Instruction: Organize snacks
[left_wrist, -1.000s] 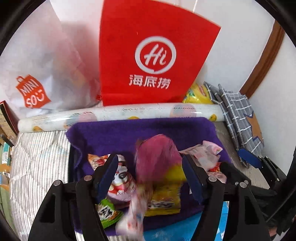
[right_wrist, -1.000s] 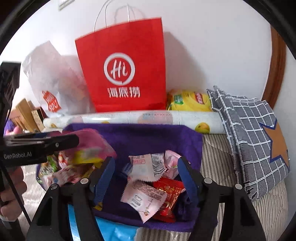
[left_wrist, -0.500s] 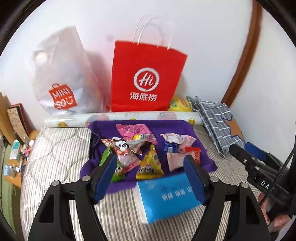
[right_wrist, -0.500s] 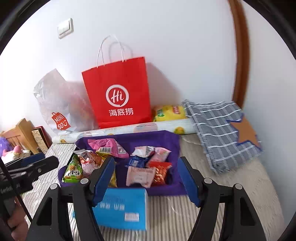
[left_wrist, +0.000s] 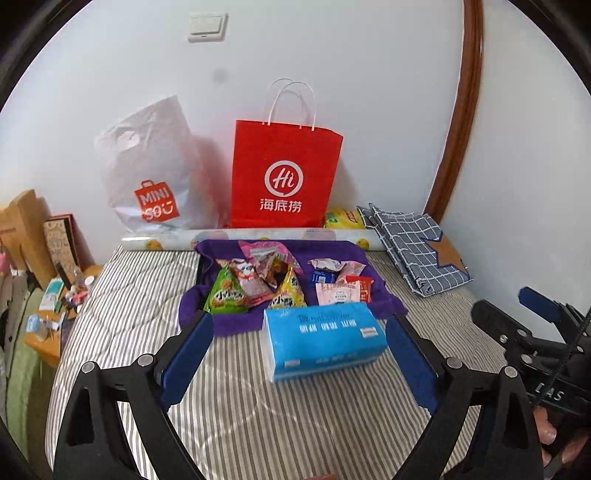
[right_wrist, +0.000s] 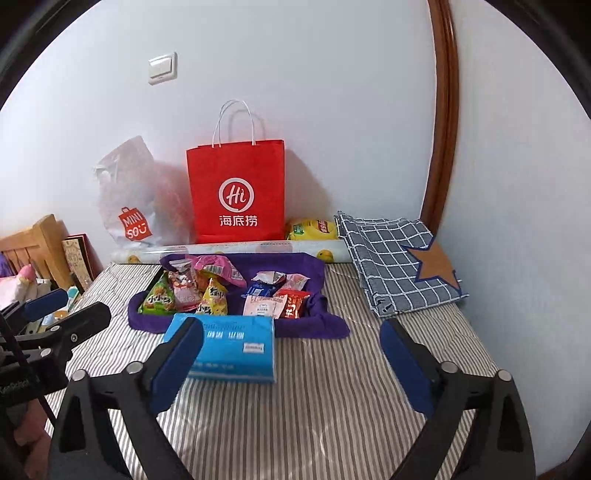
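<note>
Left wrist view: the left gripper (left_wrist: 299, 354) is seen over a striped bed (left_wrist: 147, 317), its blue-padded jaws spreading wider with nothing gripped. A blue tissue pack (left_wrist: 323, 339) is framed between the two fingers, untouched by either pad. Just beyond the fingertips, a purple tray (left_wrist: 332, 251) is filled with snack packets (left_wrist: 255, 284): green, yellow and pink bags are gathered on the side of the left finger, smaller red, white and blue packets on the side of the right finger. Farther ahead, a patterned roll (left_wrist: 221, 236), a red paper bag (left_wrist: 284, 177) and a white plastic bag (left_wrist: 147, 170) are lined against the wall. A checked cloth (left_wrist: 417, 251) is laid out beyond the right finger, and the right gripper (left_wrist: 532, 325) is caught at the frame's right edge.

Right wrist view: the right gripper (right_wrist: 291, 354) is shown with jaws likewise opening and empty. The tissue pack (right_wrist: 229, 347) is partly covered by the left finger; bare striped bedding (right_wrist: 332, 387) is seen between the pads. The tray (right_wrist: 314, 269) and its packets (right_wrist: 192, 291) are set ahead, toward the left finger. The checked cloth (right_wrist: 391, 266) is spread beyond the right finger
</note>
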